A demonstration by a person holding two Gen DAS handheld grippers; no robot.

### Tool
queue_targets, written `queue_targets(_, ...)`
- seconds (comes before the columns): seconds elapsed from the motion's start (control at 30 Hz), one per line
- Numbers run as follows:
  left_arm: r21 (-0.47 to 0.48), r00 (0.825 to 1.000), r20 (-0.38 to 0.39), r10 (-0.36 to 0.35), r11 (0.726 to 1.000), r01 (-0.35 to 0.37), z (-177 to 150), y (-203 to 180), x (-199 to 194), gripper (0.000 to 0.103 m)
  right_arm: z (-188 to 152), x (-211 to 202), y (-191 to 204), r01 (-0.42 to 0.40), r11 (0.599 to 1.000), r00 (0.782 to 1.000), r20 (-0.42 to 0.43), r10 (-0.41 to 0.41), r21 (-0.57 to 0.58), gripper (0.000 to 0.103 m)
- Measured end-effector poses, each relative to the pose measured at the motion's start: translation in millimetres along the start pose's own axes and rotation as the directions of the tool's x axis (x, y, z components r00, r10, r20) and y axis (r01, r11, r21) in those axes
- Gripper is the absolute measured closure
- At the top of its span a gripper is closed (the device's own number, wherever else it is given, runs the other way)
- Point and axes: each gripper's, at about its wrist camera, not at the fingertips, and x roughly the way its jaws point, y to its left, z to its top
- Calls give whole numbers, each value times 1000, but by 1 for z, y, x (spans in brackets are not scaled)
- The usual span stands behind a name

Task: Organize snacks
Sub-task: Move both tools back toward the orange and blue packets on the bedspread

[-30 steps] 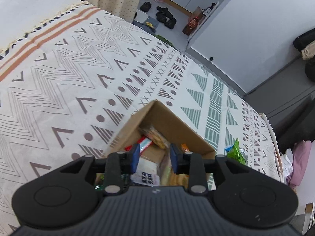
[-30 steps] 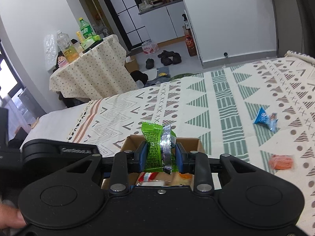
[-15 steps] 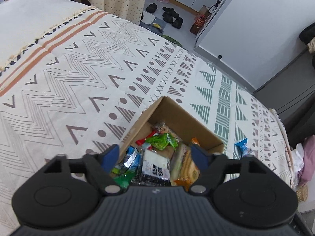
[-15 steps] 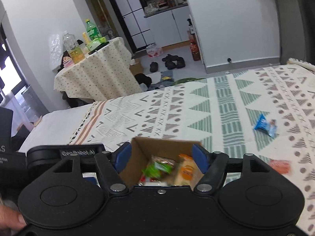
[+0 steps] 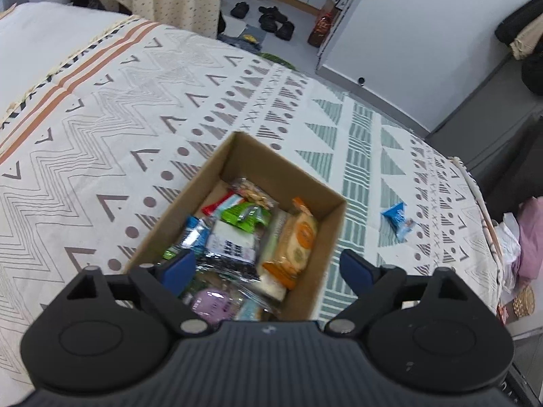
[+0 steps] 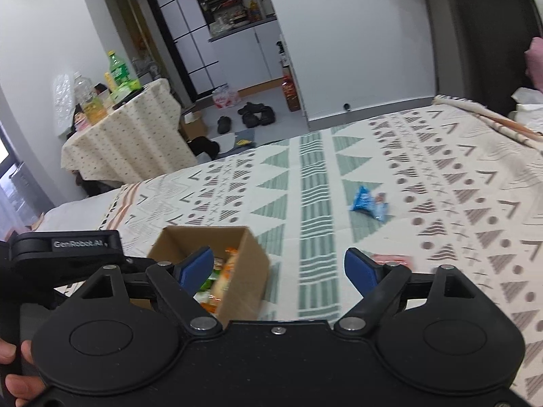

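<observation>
Both grippers – left (image 5: 266, 269), right (image 6: 280, 268) – empty, fingers wide apart. One box (image 5: 298, 176) on the bed (image 6: 441, 176), full of packets. Two packets loose on the bed: blue (image 6: 364, 201), well apart from the box, and red (image 6: 390, 258) – probably light, soft, crinkly, slippery; best pinched at the sealed edge.

The open cardboard box (image 5: 307, 183) sits packed with wrapped snacks (green packet (image 5: 246, 215) on top). A blue packet (image 6: 364, 201) lies well apart; a red one (image 6: 390, 258) nearer.
</observation>
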Motion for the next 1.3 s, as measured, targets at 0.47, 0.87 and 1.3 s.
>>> queue_targets(0.47,78,998,41,-40,996,36,-25,-50,-14,0,-5,-34,-58,14,1000,999,46,-15,23,2)
queue_targets(0.87,106,997,-10,-77,991,78,-43,-84,-4,0,-16,-46,-107,39,998,998,56,-41,45,0)
queue_targets(1.3,179,998,-26,-54,982,58,-58,-113,18,0,-35,-36,-154,14,989,998,64,-24,147,0)
